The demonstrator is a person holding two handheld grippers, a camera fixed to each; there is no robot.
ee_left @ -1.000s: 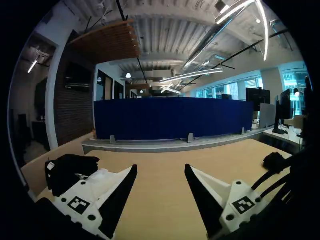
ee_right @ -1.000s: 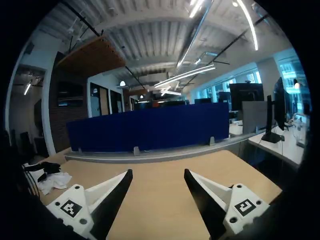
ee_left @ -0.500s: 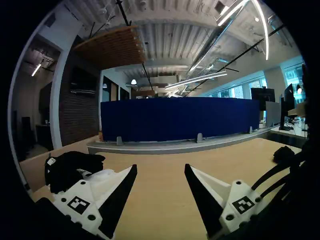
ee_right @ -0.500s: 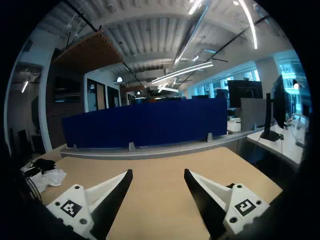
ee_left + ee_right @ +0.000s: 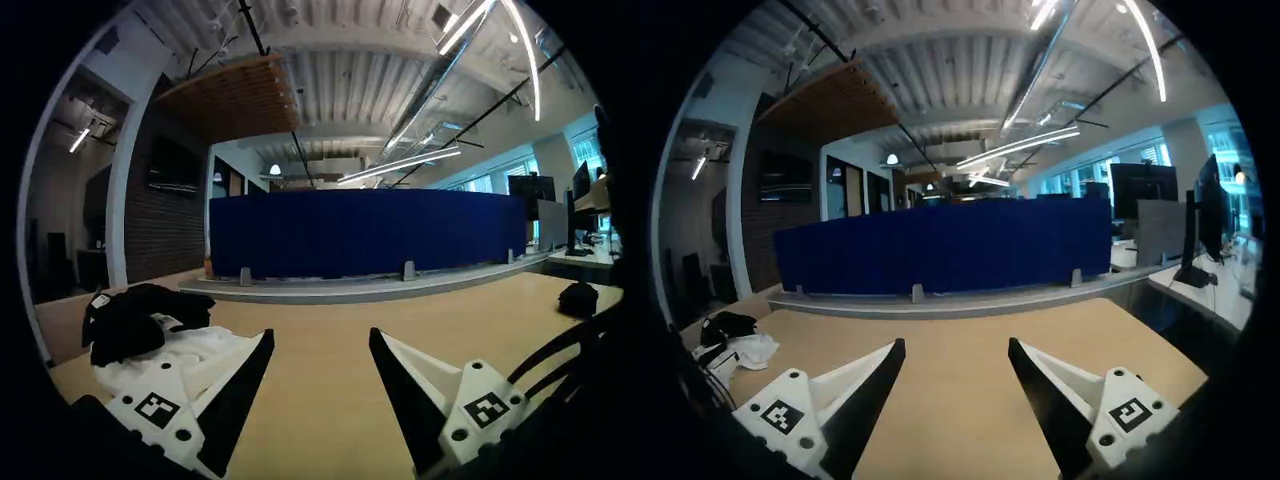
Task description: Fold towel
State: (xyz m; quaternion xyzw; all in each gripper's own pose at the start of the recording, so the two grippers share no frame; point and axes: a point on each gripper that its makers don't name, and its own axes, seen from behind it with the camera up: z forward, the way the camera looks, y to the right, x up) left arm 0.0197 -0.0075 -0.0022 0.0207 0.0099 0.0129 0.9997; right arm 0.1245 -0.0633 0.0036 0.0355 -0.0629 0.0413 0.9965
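- Between the wide-spread fingers of the left gripper (image 5: pixel 320 333) lies the tan table (image 5: pixel 320 400); the fingers pinch nothing.
- Just behind and outside its left finger, a crumpled white towel (image 5: pixel 188 352) lies on the table. The finger overlaps the towel's near edge, and I cannot tell whether they touch.
- Beyond the towel, farther left of that finger, a black cloth pile (image 5: pixel 140 316) rests against and partly on the white fabric, with a small white tag showing.
- Outside the right finger, black cables (image 5: pixel 560 352) arc across the table's edge, and a small dark object (image 5: pixel 578 298) sits farther out on the table.
- Straight ahead past both fingertips, a blue partition (image 5: pixel 360 236) closes off the table's far side.
- In the right gripper view, the right gripper (image 5: pixel 956 342) also has its fingers parted wide over the table (image 5: pixel 960 384), gripping nothing.
- Far to the left of its left finger, well apart, the white towel (image 5: pixel 748 348) and black cloth pile (image 5: pixel 724 324) sit near the table's edge.
- Ahead stands the blue partition (image 5: pixel 944 244), and off beyond the right finger stand monitors (image 5: pixel 1140 186) on neighbouring desks.
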